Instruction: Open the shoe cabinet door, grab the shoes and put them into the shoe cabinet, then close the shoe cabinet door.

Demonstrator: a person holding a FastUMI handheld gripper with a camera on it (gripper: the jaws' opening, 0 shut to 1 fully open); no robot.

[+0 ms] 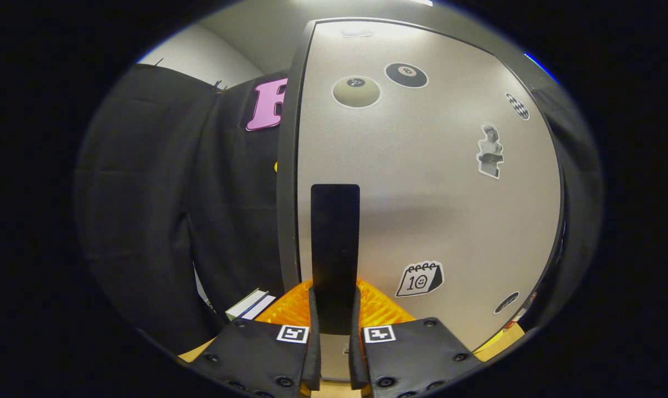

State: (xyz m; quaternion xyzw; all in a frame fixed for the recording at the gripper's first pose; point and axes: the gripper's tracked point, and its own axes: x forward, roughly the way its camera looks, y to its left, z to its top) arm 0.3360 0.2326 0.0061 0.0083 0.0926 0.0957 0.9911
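The shoe cabinet door point(433, 182) is a pale grey panel dotted with stickers, standing close in front of me. A tall black handle point(335, 232) runs upright along its left side. My gripper point(335, 301) has the handle's lower end between its two fingers, and both fingers press against its sides. A dark upright edge point(287, 182) borders the door on the left. I cannot tell whether the door is fully closed or slightly ajar.
The black cloth wall point(157, 210) hangs to the left of the cabinet. A small white and green stack point(251, 304), like books, lies low beside the cabinet's left foot. A light wooden surface point(505, 337) shows below the door at the right.
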